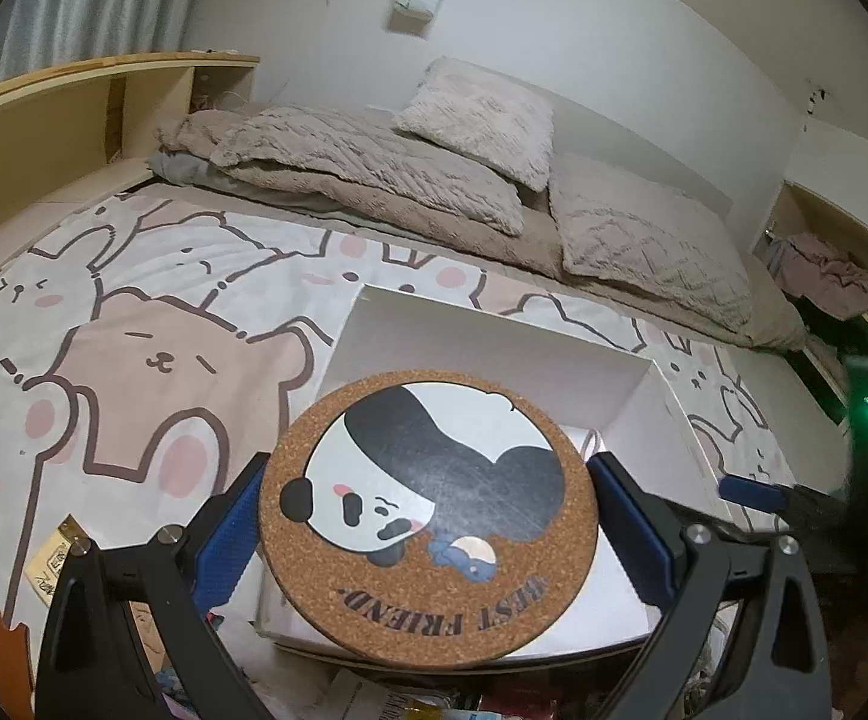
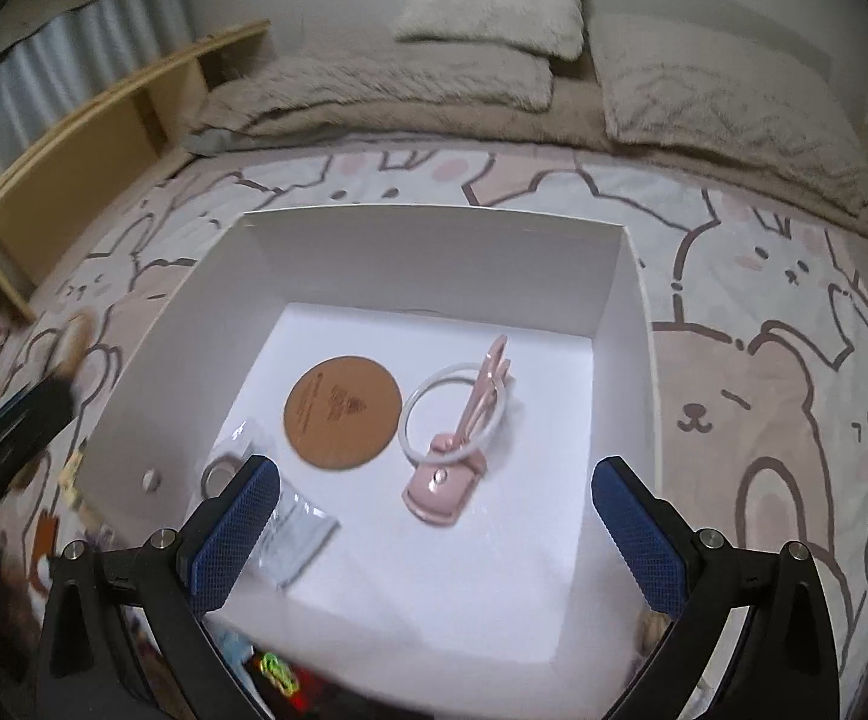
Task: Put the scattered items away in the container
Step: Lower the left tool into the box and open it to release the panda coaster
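My left gripper (image 1: 428, 525) is shut on a round cork coaster (image 1: 428, 510) with a panda print, held by its edges above the near part of the white box (image 1: 494, 330). In the right wrist view my right gripper (image 2: 434, 531) stands wide open with nothing between its fingers, above the white box (image 2: 434, 252). Inside that box lie a plain cork coaster (image 2: 343, 414), a white ring (image 2: 410, 420), a pink clip-like item (image 2: 452, 468), a clear plastic bag (image 2: 296, 534) and a small metal ring (image 2: 218, 474). The right gripper's blue pad (image 1: 752, 492) shows at the right of the left view.
The box sits on a bed sheet (image 1: 134, 330) printed with bears and rabbits. Beige pillows (image 1: 482, 114) and a folded blanket (image 1: 344, 156) lie behind it. A wooden shelf (image 1: 74, 114) stands at the left. Small packets (image 1: 56, 558) lie scattered on the sheet near my left gripper.
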The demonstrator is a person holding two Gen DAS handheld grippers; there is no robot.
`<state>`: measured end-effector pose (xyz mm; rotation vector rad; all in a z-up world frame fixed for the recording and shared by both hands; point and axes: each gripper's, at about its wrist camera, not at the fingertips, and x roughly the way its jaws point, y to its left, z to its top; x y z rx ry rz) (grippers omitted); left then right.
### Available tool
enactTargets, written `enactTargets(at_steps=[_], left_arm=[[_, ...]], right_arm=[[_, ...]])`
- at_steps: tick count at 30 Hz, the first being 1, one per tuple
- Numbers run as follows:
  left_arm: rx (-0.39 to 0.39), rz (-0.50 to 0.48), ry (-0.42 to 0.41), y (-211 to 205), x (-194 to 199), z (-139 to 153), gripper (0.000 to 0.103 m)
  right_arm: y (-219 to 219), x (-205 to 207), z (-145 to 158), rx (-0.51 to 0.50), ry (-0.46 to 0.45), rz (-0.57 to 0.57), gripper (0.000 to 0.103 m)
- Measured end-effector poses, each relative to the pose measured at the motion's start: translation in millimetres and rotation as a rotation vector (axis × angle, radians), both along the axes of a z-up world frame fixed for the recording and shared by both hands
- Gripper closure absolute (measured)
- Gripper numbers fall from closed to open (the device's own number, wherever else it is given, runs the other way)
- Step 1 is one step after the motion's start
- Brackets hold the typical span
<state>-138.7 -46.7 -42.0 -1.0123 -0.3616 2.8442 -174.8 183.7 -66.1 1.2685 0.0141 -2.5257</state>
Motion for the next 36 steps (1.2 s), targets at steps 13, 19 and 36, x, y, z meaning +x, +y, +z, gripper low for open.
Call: enactTargets(at_steps=[13,19,36], left_arm=[[-0.050,-0.050,-0.085,21,-9,-22,0.002],[-0.075,-0.061,-0.128,31,-11,-33,0.000],[-0.090,-0.062,-0.133,33,-6,-34,0.000]], right_arm=[[18,36,3,-0.123,0.133,-0.036,0.000],[23,40,-2,-0.160,0.125,-0.047,0.000],[36,45,-5,-0.187,0.101,-0.067,0.000]])
